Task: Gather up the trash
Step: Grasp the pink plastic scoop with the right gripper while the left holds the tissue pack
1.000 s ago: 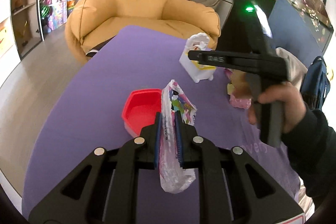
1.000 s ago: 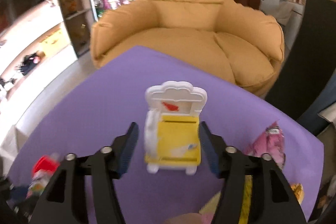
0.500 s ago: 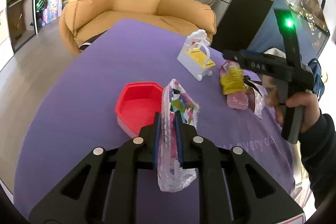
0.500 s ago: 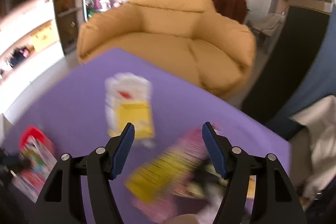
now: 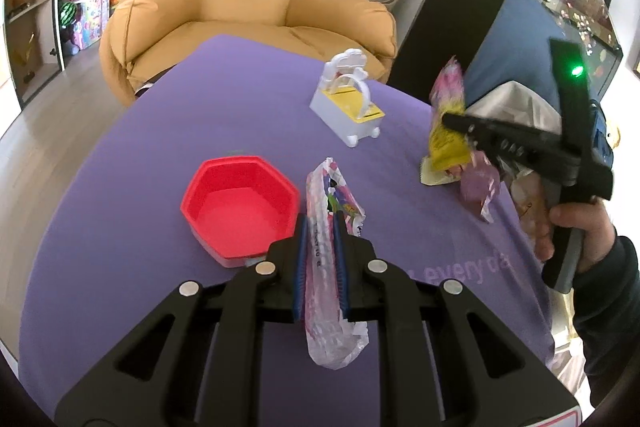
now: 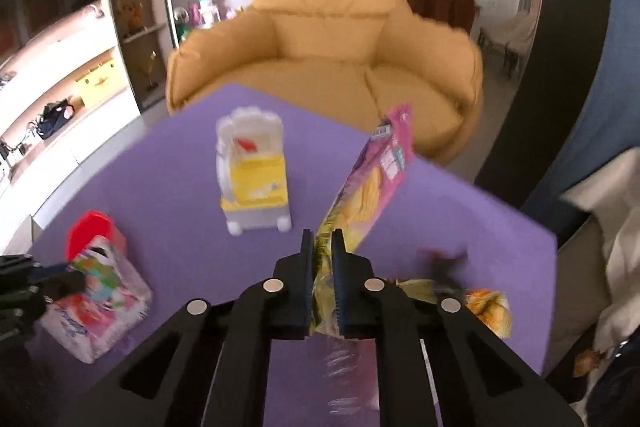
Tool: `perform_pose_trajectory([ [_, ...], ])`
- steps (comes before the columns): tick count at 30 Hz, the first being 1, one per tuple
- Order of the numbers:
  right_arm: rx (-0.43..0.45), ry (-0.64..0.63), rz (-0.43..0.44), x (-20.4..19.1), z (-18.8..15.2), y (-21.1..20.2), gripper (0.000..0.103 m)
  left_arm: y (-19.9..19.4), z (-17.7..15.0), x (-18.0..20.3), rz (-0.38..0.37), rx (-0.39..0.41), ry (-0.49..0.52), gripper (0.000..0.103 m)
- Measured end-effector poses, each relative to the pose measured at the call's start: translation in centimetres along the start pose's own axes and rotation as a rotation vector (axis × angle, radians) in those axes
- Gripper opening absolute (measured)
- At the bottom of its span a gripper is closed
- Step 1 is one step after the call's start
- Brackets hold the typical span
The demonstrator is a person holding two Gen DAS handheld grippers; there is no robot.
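Note:
My left gripper [image 5: 320, 227] is shut on a clear printed plastic wrapper [image 5: 332, 195] and holds it over the purple table [image 5: 140, 155], beside a red hexagonal bowl [image 5: 240, 211]. My right gripper [image 6: 321, 247] is shut on a pink and yellow snack bag [image 6: 372, 183], lifted off the table. The same bag [image 5: 448, 123] shows in the left wrist view in the right gripper [image 5: 452, 119]. The left gripper's wrapper [image 6: 100, 299] shows at the lower left of the right wrist view.
A white and yellow toy cart [image 5: 352, 107] stands on the far part of the table. More wrappers [image 6: 484, 303] lie near the table's right edge. A tan armchair [image 5: 248, 3] sits behind the table. A white bag [image 5: 516, 107] hangs at the right.
My right gripper moved right from the toy cart, shut on the pink and yellow snack bag and lifted it. My left gripper kept its wrapper and stayed by the red bowl.

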State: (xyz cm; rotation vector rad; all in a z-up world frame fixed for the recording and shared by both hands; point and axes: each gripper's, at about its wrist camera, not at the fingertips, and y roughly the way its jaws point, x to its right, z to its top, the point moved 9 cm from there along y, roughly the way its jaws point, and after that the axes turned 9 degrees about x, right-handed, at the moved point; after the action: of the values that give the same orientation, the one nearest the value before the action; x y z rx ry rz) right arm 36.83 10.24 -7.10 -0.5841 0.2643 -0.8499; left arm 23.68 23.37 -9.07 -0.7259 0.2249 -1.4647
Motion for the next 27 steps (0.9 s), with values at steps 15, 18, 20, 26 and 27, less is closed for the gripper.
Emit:
perform_pose_trajectory([
  [15,0.116,0.162,0.251,-0.1,0.9,-11.2,0.010,-3.0,0.9,5.0,0.010,0.076,0.067,0.012],
  [18,0.083,0.171,0.266,-0.6,-1.0,-11.7,0.011,-3.2,0.1,5.5,0.011,0.072,0.069,0.012],
  [20,0.025,0.148,0.251,-0.9,-3.4,-11.6,0.026,-3.2,-0.6,5.6,0.005,0.059,0.063,0.012],
  [26,0.009,0.101,0.170,0.3,-7.1,-12.8,0.064,-2.2,-2.5,5.1,0.002,-0.006,0.051,0.012],
  [27,0.006,0.097,0.161,0.6,-7.6,-13.0,0.064,-2.0,-2.7,5.1,0.004,-0.012,0.051,0.012],
])
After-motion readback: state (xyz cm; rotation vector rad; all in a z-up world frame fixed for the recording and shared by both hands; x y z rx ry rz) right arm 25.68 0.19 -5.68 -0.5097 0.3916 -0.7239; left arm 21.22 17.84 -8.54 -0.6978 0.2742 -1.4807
